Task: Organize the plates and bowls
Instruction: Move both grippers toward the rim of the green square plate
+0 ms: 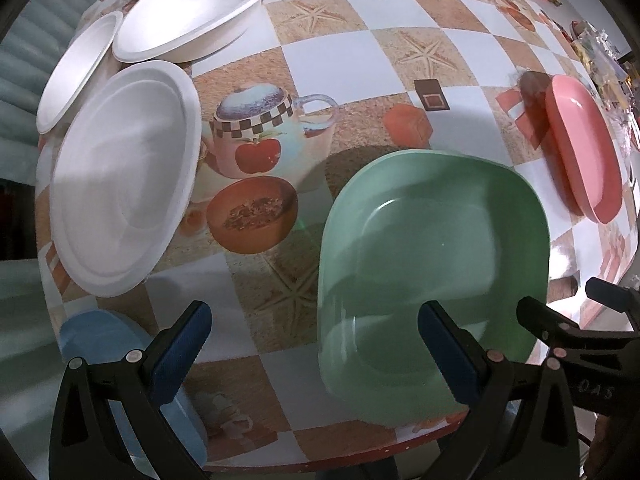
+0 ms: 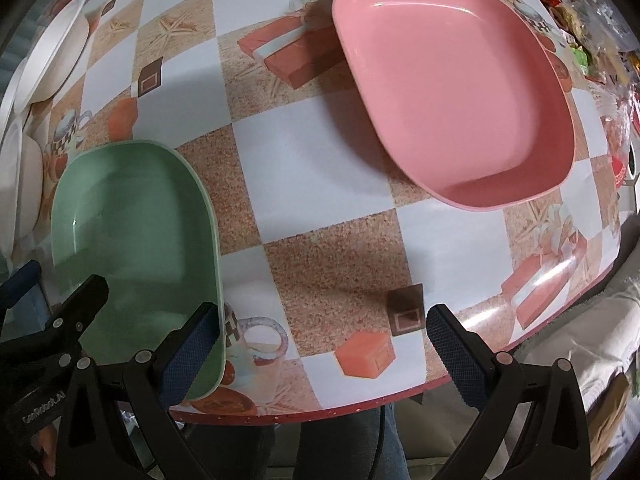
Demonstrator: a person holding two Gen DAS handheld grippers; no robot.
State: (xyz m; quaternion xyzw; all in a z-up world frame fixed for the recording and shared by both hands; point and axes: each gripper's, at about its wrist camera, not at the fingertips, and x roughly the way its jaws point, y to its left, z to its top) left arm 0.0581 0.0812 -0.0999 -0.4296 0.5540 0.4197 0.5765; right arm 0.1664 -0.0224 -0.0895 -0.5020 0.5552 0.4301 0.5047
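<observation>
A green square plate (image 1: 436,256) lies near the table's front edge; it also shows at the left of the right wrist view (image 2: 132,236). A pink square plate (image 2: 452,92) lies further back right, seen edge-on in the left wrist view (image 1: 584,148). A white round plate (image 1: 124,176) and two white bowls (image 1: 192,12) (image 1: 76,68) sit at the left. A blue plate (image 1: 104,344) lies at the front left under my left gripper's left finger. My left gripper (image 1: 316,356) is open and empty, its right finger over the green plate. My right gripper (image 2: 320,356) is open and empty above the front edge.
The table wears a checked oilcloth (image 1: 352,64) with printed pots and starfish. Its red front edge (image 2: 320,412) is just below my fingers. Packets and clutter (image 2: 592,40) lie at the far right. The person's legs (image 2: 340,448) are below the edge.
</observation>
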